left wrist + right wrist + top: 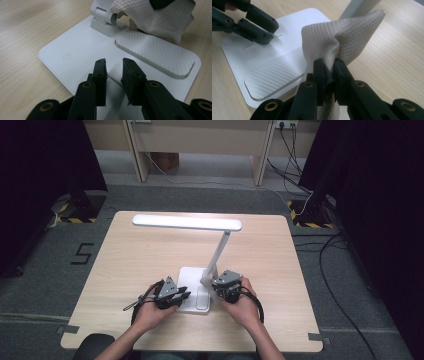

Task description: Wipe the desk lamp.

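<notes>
1. The desk lamp (202, 265) stood on the wooden surface (125, 270) in the high view, its base (192, 300) between the left tool (172, 297) and the right tool (226, 289), near the person's edge.
2. In the left gripper view, the left tool (113, 71) rested on the lamp base (75, 50), jaws slightly parted and gripping nothing. Pressing too lightly could have let the base slide during wiping.
3. In the right gripper view, the right tool (329, 66) was clamped tight on a bunched paper towel (337, 37) beside the lamp's arm (359, 6). A hard swipe could have tipped the lamp or torn the towel.
</notes>
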`<control>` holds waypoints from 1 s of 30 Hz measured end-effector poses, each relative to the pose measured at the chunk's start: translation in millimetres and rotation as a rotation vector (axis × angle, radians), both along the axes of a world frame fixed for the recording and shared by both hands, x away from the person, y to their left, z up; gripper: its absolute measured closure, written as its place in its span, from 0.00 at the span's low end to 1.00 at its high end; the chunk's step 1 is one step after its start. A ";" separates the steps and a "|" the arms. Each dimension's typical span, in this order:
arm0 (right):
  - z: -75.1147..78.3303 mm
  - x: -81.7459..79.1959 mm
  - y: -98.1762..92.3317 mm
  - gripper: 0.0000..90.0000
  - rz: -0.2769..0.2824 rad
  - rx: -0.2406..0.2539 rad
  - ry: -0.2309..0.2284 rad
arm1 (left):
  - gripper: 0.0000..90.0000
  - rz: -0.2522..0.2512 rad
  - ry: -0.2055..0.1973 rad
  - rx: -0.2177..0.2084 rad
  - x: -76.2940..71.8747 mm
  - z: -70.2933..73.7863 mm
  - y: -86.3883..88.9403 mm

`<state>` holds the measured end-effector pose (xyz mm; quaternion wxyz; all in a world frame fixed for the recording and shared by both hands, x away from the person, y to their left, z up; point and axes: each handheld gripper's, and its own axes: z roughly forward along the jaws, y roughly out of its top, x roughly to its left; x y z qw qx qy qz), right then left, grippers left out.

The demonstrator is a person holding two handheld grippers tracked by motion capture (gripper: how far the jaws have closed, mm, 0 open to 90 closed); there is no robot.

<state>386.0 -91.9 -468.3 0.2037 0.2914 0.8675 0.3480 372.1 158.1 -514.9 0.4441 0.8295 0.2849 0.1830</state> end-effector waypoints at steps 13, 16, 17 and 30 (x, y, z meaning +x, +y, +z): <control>2.8 20.4 -1.5 0.91 -0.144 -0.072 -0.022 | 0.80 0.003 0.001 -0.002 -0.1 -0.2 0.1; 4.1 20.5 0.0 0.91 -0.163 -0.105 -0.011 | 0.80 0.003 0.002 -0.005 0.0 -0.3 0.2; 5.5 19.7 0.0 0.91 -0.170 -0.105 -0.005 | 0.80 0.002 0.002 -0.004 0.1 -0.3 0.2; 6.5 20.8 2.0 0.91 -0.130 -0.203 0.016 | 0.80 0.003 0.003 -0.006 -0.1 -0.4 0.1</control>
